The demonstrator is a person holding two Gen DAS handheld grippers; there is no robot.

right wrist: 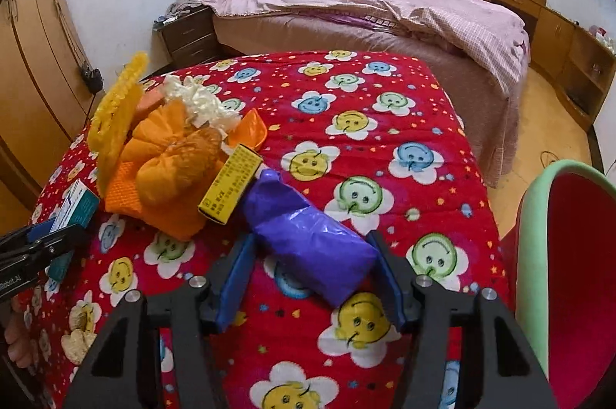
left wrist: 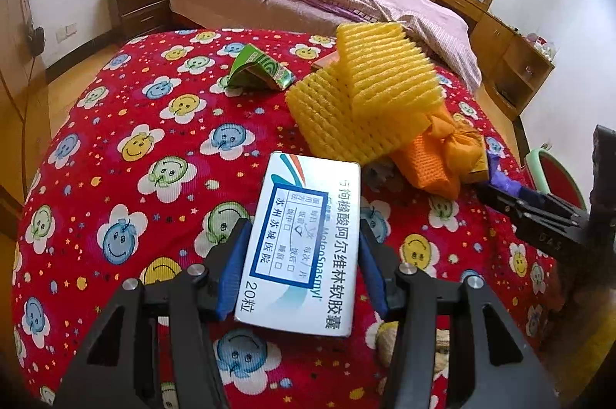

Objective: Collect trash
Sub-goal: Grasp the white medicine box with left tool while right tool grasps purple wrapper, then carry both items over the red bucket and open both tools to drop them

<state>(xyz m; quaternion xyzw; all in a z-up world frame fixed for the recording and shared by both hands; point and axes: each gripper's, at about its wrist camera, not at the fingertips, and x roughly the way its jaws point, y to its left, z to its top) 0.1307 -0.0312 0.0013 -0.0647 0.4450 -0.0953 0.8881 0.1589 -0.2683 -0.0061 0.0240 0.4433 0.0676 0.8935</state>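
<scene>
Left gripper [left wrist: 302, 268] clamps the white cardboard medicine box [left wrist: 304, 247]; right gripper [right wrist: 312, 274] pinches the crumpled purple plastic bag [right wrist: 308, 236], whose slick film could slip free on lifting.

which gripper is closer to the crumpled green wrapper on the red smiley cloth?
Left. The crumpled green wrapper lies ahead of the left gripper, which is closed on a white medicine box. The right gripper is over by the purple plastic bag, farther off.
</scene>
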